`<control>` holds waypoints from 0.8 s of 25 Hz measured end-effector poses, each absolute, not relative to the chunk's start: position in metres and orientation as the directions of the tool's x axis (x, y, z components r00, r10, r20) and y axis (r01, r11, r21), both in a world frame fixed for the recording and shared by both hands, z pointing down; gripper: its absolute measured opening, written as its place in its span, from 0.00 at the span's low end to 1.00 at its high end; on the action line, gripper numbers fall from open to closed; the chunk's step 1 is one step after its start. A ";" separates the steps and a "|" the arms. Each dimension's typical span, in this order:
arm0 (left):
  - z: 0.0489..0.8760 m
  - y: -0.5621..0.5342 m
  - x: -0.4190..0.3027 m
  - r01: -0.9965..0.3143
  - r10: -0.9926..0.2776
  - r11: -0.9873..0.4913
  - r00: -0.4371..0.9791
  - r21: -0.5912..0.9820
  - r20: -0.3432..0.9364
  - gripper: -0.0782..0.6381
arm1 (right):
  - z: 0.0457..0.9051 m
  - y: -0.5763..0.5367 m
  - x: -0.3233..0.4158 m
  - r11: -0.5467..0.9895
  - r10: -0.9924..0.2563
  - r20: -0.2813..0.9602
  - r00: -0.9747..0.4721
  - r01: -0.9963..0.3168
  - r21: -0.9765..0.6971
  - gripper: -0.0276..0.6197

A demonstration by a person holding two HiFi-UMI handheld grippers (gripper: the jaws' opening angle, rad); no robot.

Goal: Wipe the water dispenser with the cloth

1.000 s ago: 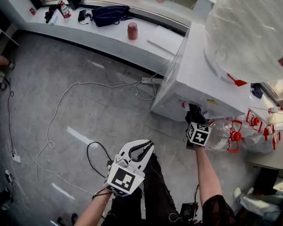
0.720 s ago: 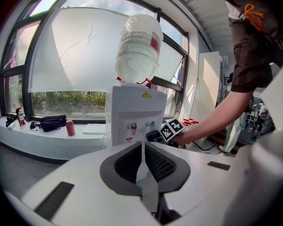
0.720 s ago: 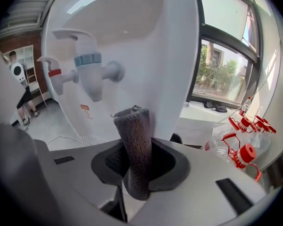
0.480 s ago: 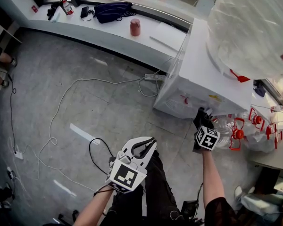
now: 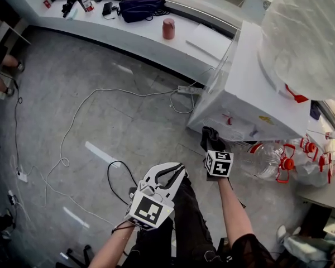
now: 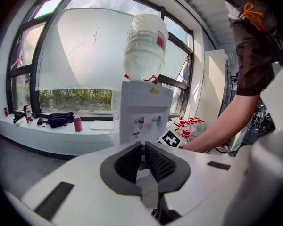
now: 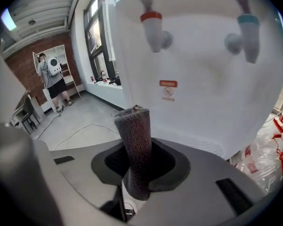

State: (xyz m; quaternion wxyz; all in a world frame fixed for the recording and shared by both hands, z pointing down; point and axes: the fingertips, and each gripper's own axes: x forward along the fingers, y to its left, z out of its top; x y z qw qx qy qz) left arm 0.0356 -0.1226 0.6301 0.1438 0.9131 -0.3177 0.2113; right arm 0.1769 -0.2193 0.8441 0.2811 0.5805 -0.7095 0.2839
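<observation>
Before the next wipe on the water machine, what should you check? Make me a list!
1. Is the cloth gripped by the right claw? Ok: the claw is shut on it and the cloth sticks up.
2. Is the cloth touching the water dispenser? Not ok: it looks short of the front panel.
3. Are the taps clear of the cloth? Ok: the red tap and blue tap sit above it.
4. Is the left claw out of the way? Ok: it is shut, empty and held back.
5. Is the cloth clean or damp? Cannot tell.
</observation>
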 end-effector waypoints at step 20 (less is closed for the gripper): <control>0.656 -0.136 0.005 -0.696 -0.552 -0.704 0.661 0.141 0.508 0.15 | 0.889 -0.229 0.203 0.185 -0.588 0.805 -0.084 -0.982 0.032 0.20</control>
